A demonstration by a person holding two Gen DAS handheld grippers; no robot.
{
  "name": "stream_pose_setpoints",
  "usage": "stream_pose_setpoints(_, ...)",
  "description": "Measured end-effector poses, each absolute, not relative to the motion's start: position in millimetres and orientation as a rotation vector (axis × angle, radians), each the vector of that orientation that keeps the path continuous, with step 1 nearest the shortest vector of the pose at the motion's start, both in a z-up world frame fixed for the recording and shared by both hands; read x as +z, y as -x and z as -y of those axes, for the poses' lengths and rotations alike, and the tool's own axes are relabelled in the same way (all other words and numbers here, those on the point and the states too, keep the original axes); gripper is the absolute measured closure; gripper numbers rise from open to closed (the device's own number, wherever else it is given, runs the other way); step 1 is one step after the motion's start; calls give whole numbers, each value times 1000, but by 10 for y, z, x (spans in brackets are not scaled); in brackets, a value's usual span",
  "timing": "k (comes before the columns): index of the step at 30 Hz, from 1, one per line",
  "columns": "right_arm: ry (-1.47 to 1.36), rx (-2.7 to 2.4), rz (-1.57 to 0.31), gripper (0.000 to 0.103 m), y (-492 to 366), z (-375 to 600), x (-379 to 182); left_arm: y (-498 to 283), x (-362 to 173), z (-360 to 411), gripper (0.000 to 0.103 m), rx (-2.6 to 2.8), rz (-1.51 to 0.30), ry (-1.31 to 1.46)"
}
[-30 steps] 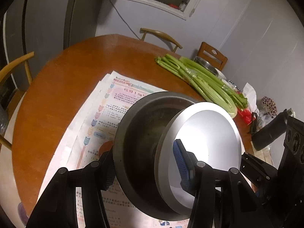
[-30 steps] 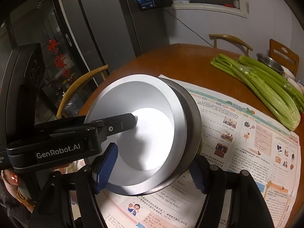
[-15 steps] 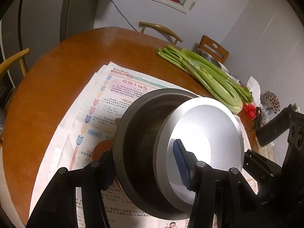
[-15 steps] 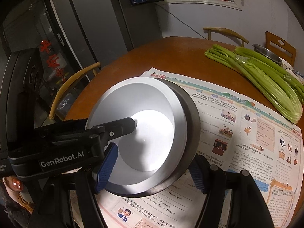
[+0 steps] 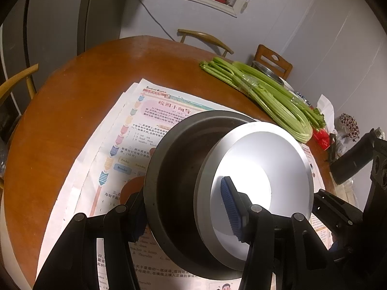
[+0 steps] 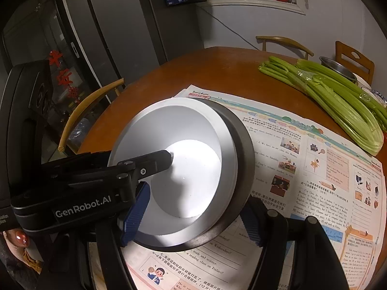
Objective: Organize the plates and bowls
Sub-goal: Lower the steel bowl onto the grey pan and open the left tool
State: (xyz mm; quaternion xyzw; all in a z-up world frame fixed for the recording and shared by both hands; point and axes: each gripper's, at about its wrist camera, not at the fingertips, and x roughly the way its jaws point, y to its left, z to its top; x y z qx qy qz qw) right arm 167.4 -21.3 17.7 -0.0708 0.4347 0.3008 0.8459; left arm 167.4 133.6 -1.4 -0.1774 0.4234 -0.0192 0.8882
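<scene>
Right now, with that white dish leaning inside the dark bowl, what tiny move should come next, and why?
Probably lower the white dish flat into the dark bowl. It sits tilted, one edge above the bowl's rim. The left claw, straddling both walls, is opening its jaws; the right claw spans both too and could steady the bowl.

Place: a home dining corner.
Table: round wooden table [image 5: 72, 111] with wooden chairs [image 6: 285, 42] around its far edge.
Food: celery [image 6: 338, 106] at the far right.
Appliance: dark fridge [image 6: 116, 29] at the far left.
Covering: newspaper [image 6: 302, 159] spread across the middle.
</scene>
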Motion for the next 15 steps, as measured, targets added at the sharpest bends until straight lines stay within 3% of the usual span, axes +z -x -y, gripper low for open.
stream_pose_setpoints(15, 211, 579, -881, 33, -1638, 154, 130, -1685, -116, -1335, 46, -28, -889, 367)
